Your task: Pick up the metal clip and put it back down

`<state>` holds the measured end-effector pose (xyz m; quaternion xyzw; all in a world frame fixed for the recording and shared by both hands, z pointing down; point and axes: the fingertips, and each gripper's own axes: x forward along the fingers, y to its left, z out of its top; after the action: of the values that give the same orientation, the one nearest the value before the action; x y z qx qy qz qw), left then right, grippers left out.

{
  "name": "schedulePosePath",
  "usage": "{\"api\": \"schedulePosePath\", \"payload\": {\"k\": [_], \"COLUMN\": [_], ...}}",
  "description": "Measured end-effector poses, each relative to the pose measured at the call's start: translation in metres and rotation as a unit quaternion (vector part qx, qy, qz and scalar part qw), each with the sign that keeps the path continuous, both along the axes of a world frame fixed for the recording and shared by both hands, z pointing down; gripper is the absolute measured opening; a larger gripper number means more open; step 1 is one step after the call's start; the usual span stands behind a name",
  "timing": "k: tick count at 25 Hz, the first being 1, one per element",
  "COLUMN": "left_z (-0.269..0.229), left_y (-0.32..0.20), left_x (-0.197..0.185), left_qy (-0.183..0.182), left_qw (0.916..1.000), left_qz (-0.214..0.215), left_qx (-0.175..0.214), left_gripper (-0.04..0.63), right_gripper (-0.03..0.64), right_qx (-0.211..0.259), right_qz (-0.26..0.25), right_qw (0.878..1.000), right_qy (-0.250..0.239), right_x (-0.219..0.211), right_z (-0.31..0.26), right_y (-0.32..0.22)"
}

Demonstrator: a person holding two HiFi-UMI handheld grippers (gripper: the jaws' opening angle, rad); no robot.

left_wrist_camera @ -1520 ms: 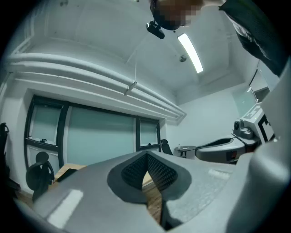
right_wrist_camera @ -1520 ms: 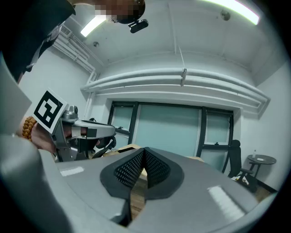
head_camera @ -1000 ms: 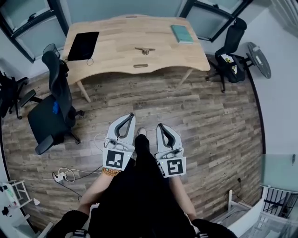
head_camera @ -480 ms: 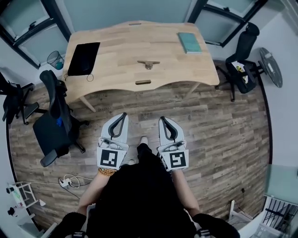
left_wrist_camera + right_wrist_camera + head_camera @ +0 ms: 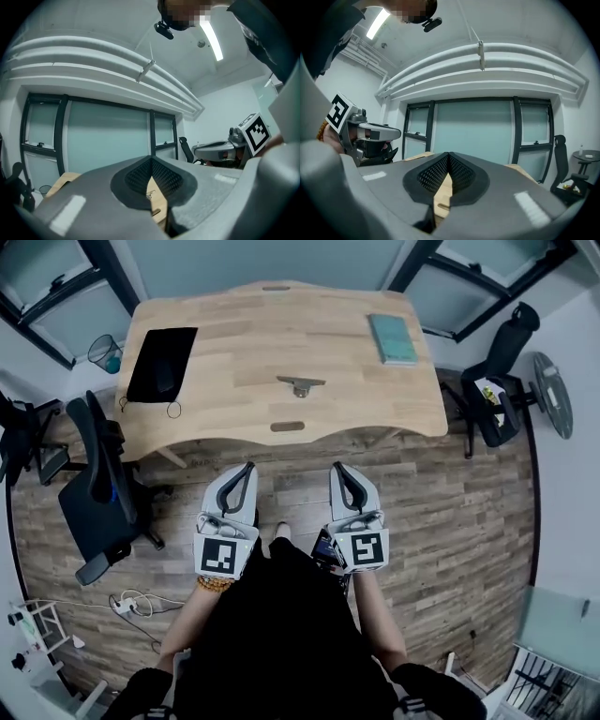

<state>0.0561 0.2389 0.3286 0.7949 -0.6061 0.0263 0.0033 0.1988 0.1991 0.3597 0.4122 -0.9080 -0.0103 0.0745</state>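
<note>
Head view: wooden bench (image 5: 225, 418), with metal clip (image 5: 300, 385) lying near its middle, black tablet (image 5: 161, 352) at its left end, teal book (image 5: 392, 338) at its right end. Left gripper (image 5: 247, 468) and right gripper (image 5: 338, 468): held over the floor, short of the bench, well apart from the clip. Fingers (image 5: 138, 177) of both: closed tip to tip, empty.

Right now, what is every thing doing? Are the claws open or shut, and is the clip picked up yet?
Left claw: shut, empty.
Right claw: shut, empty.
Metal clip: lying on the desk, not picked up, far from both claws.
Teal book: closed, lying flat on the desk.
Black tablet: dark, lying flat on the desk.
Office chair: upright, nobody in it.
</note>
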Motion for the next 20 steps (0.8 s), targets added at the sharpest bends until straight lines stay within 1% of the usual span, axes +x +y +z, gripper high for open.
{"api": "schedulePosePath", "payload": {"k": [2, 5, 8, 12, 14, 18, 20], "left_z": [0.006, 0.013, 0.01, 0.009, 0.005, 0.006, 0.007], "left_y": [-0.023, -0.065, -0.106, -0.155, -0.173, -0.203, -0.212], "left_x": [-0.013, -0.031, -0.05, -0.073, -0.082, -0.095, -0.096], "left_qy": [0.002, 0.009, 0.021, 0.027, 0.024, 0.02, 0.025], "left_qw": [1.0, 0.9993, 0.9972, 0.993, 0.9906, 0.9868, 0.985], "left_qz": [0.008, 0.036, 0.071, 0.114, 0.133, 0.158, 0.169], "left_qx": [0.001, -0.001, 0.01, 0.017, 0.023, 0.025, 0.028], "left_gripper": [0.0, 0.0, 0.0, 0.0, 0.0, 0.0, 0.0], "right_gripper": [0.011, 0.011, 0.012, 0.012, 0.012, 0.012, 0.012], "right_qx": [-0.006, -0.004, -0.003, -0.018, -0.016, -0.023, -0.027], "right_qz": [0.005, 0.005, 0.02, 0.062, 0.086, 0.132, 0.149], "right_qw": [1.0, 0.999, 0.999, 0.997, 0.995, 0.989, 0.986], "right_qy": [0.012, 0.035, 0.034, 0.05, 0.053, 0.069, 0.07], "right_x": [-0.01, -0.029, -0.05, -0.061, -0.063, -0.058, -0.056], "right_z": [0.008, 0.012, 0.008, 0.009, 0.009, 0.022, 0.026], "right_y": [-0.019, -0.048, -0.078, -0.115, -0.134, -0.167, -0.178]}}
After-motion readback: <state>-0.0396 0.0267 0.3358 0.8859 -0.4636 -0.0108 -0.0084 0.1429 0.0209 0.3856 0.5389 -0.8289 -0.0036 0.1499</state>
